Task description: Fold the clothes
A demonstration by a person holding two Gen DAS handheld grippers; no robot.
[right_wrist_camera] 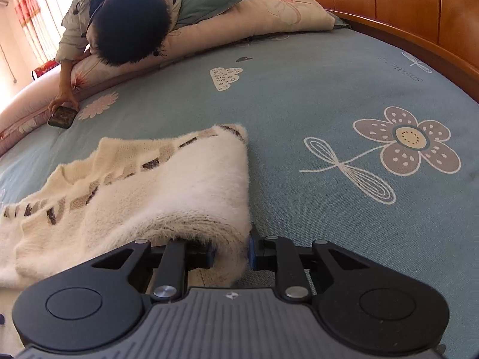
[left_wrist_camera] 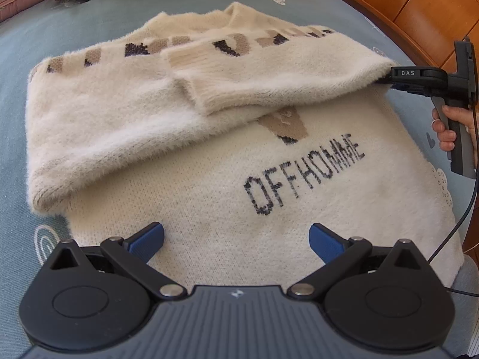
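Observation:
A fluffy cream sweater point(left_wrist_camera: 209, 161) with dark lettering lies flat on the blue-grey bed sheet point(left_wrist_camera: 18, 137), both sleeves folded across its upper body. My left gripper point(left_wrist_camera: 236, 236) hovers open over the sweater's lower hem, its blue pads point(left_wrist_camera: 149, 239) wide apart with nothing between them. My right gripper point(right_wrist_camera: 232, 252) is shut on the folded shoulder edge of the sweater point(right_wrist_camera: 179, 197); thick fabric is pinched between its pads. In the left wrist view the right gripper point(left_wrist_camera: 386, 80) grips that edge at the sweater's right side, held by a hand point(left_wrist_camera: 449, 128).
A person point(right_wrist_camera: 125, 24) leans on the pillows point(right_wrist_camera: 254, 15) at the far side of the bed, a hand on a dark phone point(right_wrist_camera: 61, 116). A wooden headboard point(right_wrist_camera: 389, 0) runs along the right. A cable point(left_wrist_camera: 461, 218) hangs from the right gripper.

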